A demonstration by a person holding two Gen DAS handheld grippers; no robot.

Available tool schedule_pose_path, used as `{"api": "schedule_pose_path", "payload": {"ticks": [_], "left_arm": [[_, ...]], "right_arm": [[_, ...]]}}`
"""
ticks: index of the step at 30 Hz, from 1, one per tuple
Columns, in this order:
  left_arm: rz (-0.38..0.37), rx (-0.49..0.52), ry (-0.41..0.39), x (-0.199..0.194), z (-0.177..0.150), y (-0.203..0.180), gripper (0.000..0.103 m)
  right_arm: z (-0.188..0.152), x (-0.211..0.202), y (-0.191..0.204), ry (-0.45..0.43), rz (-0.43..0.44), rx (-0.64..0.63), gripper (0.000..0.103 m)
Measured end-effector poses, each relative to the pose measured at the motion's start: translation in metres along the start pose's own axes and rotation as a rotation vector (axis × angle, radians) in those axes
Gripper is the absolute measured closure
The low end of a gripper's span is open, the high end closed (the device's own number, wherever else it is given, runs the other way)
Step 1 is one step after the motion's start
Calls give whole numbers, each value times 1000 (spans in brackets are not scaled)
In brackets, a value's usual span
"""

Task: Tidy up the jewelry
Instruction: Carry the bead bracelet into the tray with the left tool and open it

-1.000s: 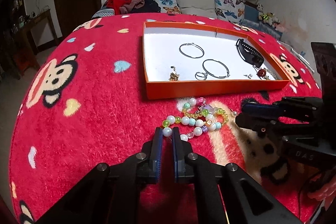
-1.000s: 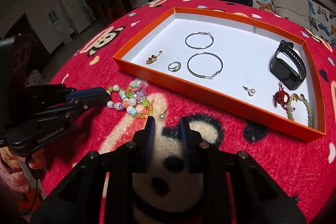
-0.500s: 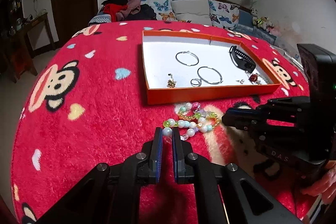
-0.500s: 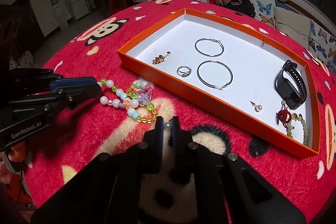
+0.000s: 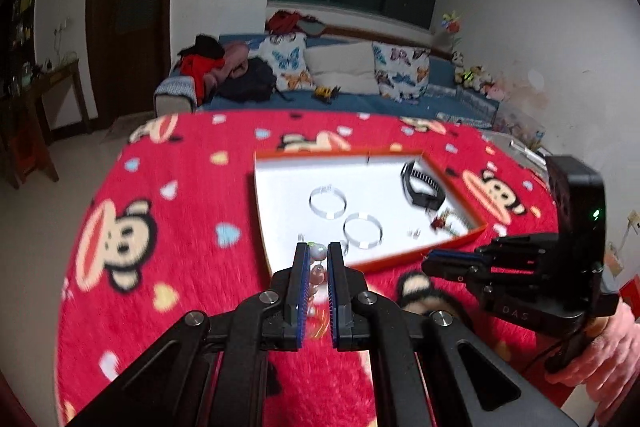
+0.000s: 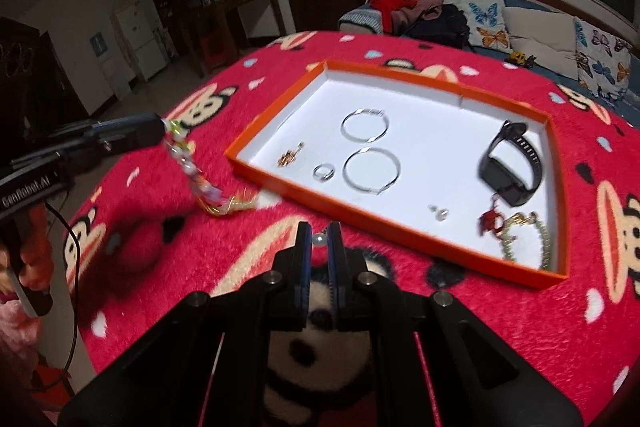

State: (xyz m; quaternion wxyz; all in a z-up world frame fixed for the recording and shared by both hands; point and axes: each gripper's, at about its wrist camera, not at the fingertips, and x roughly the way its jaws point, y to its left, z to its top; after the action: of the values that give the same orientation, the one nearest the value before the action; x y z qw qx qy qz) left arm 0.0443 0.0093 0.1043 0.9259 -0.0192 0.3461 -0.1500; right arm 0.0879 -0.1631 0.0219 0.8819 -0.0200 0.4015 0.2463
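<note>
My left gripper (image 5: 318, 253) is shut on a colourful bead bracelet (image 5: 318, 251) and holds it lifted off the blanket; in the right wrist view the bracelet (image 6: 188, 167) hangs from the left gripper (image 6: 160, 125). My right gripper (image 6: 319, 239) is shut on a pearl earring (image 6: 318, 239), raised in front of the orange tray (image 6: 276, 183). The tray (image 5: 460, 239) holds two silver hoops (image 6: 365, 125), a ring (image 6: 323, 171), a gold charm (image 6: 290, 157), a black smartwatch (image 6: 510, 163), a pearl stud (image 6: 440, 213) and a green bead bracelet (image 6: 520, 231).
A red monkey-print blanket (image 5: 168, 227) covers the round table. A sofa with cushions and clothes (image 5: 320, 67) stands behind it. A wooden side table (image 5: 32, 87) is at far left. The right gripper body (image 5: 540, 267) sits right of the tray.
My left gripper has lifted the bead bracelet off the blanket. My right gripper has risen with the pearl earring between its fingers.
</note>
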Motion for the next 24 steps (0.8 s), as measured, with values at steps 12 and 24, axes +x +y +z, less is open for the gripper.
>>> {"api": "schedule_pose_path", "payload": {"ticks": [12, 24], "left_arm": [[2, 77, -92, -5, 81, -7, 95], [37, 115, 25, 97, 108, -3, 96]], "right_arm": [[24, -10, -37, -70, -51, 65, 94], [26, 26, -67, -14, -95, 109, 94]]}}
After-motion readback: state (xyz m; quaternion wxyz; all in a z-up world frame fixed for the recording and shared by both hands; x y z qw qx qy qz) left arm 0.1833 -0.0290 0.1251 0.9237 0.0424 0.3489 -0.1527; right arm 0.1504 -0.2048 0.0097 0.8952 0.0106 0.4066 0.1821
